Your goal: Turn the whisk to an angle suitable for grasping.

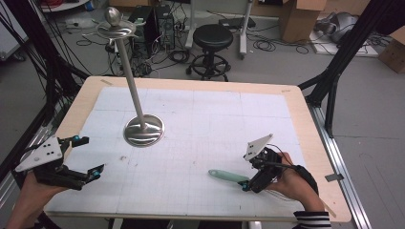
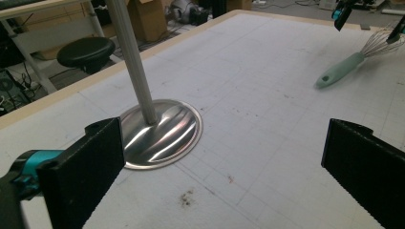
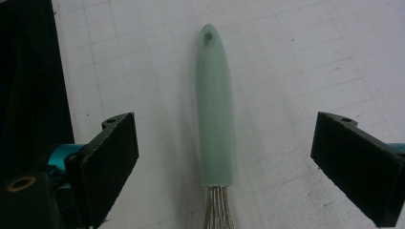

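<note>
On the gridded table (image 1: pixel 200 114) I see a whisk (image 3: pixel 215 109) lying flat between my right gripper's (image 3: pixel 224 157) wide-spread jaws, untouched. My left gripper (image 2: pixel 215 167) hangs wide and empty near the metal stand (image 2: pixel 160 133).

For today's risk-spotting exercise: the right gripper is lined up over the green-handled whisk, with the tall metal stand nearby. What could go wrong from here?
1. The right gripper straddles the whisk where handle meets wires; closing on the springy wires could let it slip or twist.
2. The smooth, rounded handle lies flat on the table, so the jaws may scrape the surface or pinch it away.
3. The stand is tall on a small base; swinging the whisk or the left gripper could tip it.
</note>
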A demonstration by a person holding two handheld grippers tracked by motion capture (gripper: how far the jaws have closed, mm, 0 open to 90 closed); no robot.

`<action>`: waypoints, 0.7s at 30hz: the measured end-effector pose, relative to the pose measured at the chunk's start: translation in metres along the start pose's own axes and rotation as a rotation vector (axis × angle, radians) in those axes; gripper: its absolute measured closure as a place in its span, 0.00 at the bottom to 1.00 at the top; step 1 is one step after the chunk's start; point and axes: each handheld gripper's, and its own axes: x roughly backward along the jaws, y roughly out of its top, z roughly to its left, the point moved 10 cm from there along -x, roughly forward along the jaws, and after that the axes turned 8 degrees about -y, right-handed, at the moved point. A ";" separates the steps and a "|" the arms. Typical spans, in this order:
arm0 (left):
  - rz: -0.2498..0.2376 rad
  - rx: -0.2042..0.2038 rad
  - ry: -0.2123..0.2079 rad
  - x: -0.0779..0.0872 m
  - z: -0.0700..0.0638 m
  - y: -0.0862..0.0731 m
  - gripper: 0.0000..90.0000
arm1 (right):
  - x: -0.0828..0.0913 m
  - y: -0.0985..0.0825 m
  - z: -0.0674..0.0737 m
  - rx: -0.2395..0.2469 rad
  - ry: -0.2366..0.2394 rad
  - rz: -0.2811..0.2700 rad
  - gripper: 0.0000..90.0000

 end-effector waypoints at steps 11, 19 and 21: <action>0.001 -0.003 -0.002 -0.001 0.000 0.000 0.02 | -0.020 -0.009 0.006 0.039 0.027 0.124 0.09; 0.002 -0.002 -0.003 -0.001 0.000 0.000 0.02 | -0.028 -0.015 0.009 0.066 0.039 0.182 0.17; 0.004 -0.002 -0.004 -0.001 0.000 -0.001 0.02 | -0.031 -0.015 0.009 0.066 0.028 0.192 0.18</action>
